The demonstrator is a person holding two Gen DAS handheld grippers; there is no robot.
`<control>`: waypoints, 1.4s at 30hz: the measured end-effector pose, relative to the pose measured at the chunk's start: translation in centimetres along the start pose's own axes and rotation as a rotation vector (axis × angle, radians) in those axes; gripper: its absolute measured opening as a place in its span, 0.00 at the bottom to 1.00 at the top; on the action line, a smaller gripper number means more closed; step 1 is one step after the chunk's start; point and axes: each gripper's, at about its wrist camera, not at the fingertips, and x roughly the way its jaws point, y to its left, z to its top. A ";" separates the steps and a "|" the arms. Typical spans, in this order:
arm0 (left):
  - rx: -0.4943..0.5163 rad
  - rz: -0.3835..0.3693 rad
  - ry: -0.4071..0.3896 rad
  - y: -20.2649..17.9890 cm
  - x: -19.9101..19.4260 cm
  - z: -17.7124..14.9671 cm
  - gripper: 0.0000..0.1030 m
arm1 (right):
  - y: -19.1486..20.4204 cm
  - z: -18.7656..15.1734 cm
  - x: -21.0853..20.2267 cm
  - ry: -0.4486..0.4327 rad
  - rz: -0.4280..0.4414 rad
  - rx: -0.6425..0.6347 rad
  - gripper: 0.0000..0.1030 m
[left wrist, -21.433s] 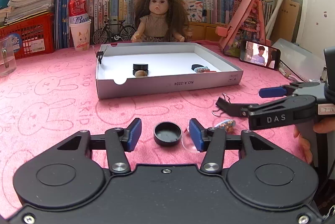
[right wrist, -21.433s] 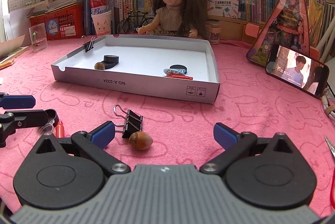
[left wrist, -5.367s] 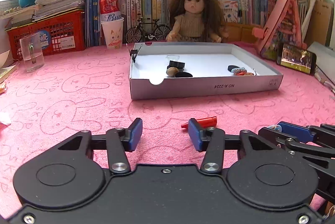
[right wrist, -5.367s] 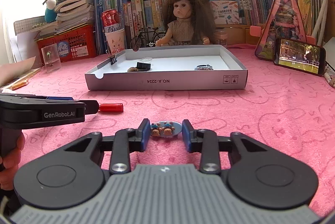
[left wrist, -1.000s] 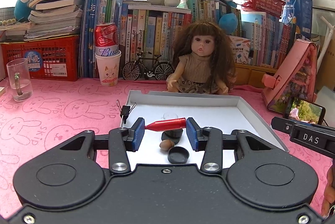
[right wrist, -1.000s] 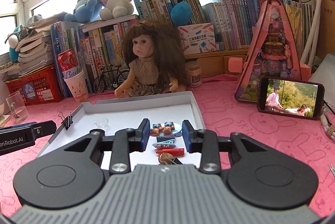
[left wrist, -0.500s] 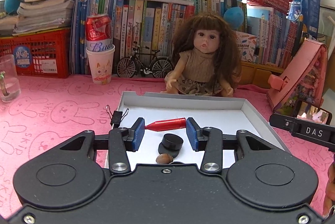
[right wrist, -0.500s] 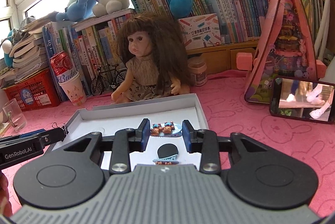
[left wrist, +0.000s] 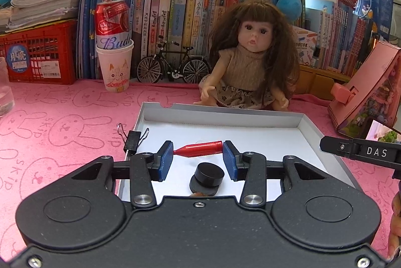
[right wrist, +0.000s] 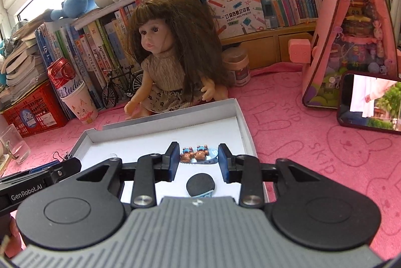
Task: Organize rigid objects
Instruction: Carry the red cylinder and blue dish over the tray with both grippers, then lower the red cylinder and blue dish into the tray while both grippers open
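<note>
My left gripper (left wrist: 198, 155) is shut on a red pen cap (left wrist: 200, 149), held crosswise above the white shallow box (left wrist: 250, 115). Below it in the box lie stacked black round lids (left wrist: 207, 177). My right gripper (right wrist: 199, 159) is shut on a blue hair clip with two small bears (right wrist: 198, 154), held above the right part of the same box (right wrist: 240, 122). A black round lid (right wrist: 200, 185) lies under it. Each gripper shows at the edge of the other's view.
A black binder clip (left wrist: 132, 140) is clipped on the box's left wall. A doll (left wrist: 250, 60) sits behind the box, with a toy bicycle (left wrist: 173, 65), a paper cup with a can (left wrist: 114, 62), books and a red crate. A phone (right wrist: 371, 105) and pink toy house (right wrist: 351, 29) stand at the right.
Both grippers have moved forward and lower over the box, still holding their objects. The box contents now sit closer under the fingers.
</note>
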 end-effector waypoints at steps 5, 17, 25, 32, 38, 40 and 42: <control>0.006 0.008 0.030 -0.1 1.4 0.7 0.40 | 0.0 0.7 1.1 0.035 0.019 0.002 0.38; 0.011 0.027 0.086 -0.8 4.0 1.1 0.40 | -0.2 0.6 3.7 0.099 0.041 0.035 0.38; 0.011 0.043 0.089 -0.8 4.9 1.1 0.40 | 0.5 0.3 4.8 0.093 0.036 -0.005 0.38; 0.019 0.055 0.083 -0.7 5.5 1.1 0.40 | 0.7 0.2 5.4 0.094 0.017 -0.032 0.38; 0.014 0.068 0.093 -0.6 6.2 0.9 0.40 | 0.6 -0.2 5.9 0.097 0.004 -0.033 0.38; 0.013 0.066 0.093 -0.5 6.3 0.8 0.40 | 0.4 -0.3 6.0 0.099 0.000 -0.030 0.39; 0.015 0.064 0.087 -0.5 6.2 0.9 0.40 | 0.4 -0.4 6.2 0.102 -0.004 -0.032 0.39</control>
